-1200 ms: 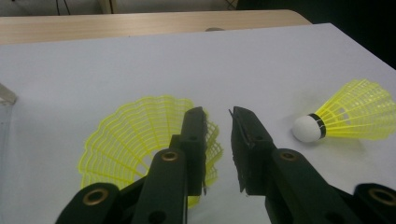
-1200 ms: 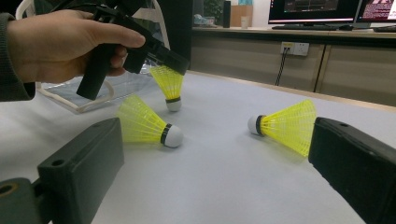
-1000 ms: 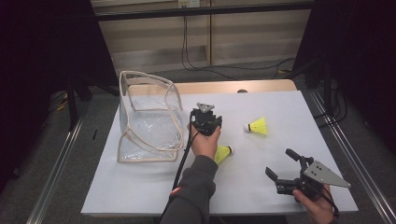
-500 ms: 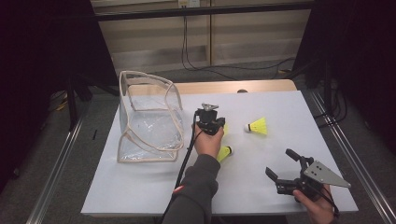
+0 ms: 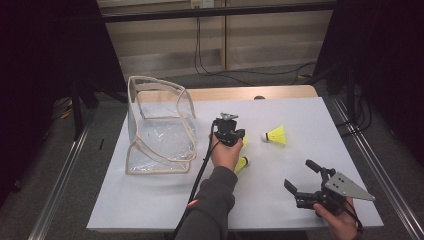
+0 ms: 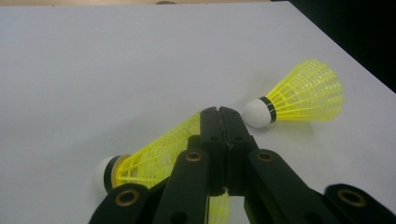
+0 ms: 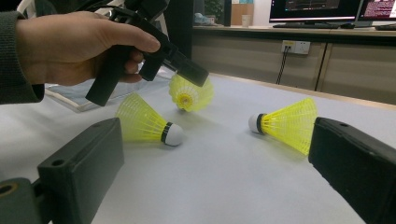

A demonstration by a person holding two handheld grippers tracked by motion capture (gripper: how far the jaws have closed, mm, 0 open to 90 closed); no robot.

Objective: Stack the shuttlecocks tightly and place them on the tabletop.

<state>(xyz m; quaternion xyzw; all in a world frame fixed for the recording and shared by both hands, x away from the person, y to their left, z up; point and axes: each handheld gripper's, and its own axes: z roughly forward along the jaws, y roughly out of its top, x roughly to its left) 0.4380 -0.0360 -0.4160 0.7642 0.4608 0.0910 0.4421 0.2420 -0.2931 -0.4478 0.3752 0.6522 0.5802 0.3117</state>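
Pinching the open skirt of a yellow mesh shuttlecock with a white cork tip (image 6: 159,154) near the middle of the white table (image 5: 165,200), with the left gripper (image 6: 219,116) closed right down on the thin mesh. Could crush or bend that skirt if squeezed harder; could also lose it on the way to the clear plastic bag with beige trim (image 5: 132,125) at the table's left edge, given so slight a hold. Might knock the second shuttlecock (image 5: 241,163), just toward the near edge, or catch the bag's floppy rim. Leaves the third shuttlecock (image 5: 276,135) lying toward the right edge. Keeps the right gripper (image 5: 299,174) wide apart and empty by the near right corner. Counts three shuttlecocks, one bag, two grippers.
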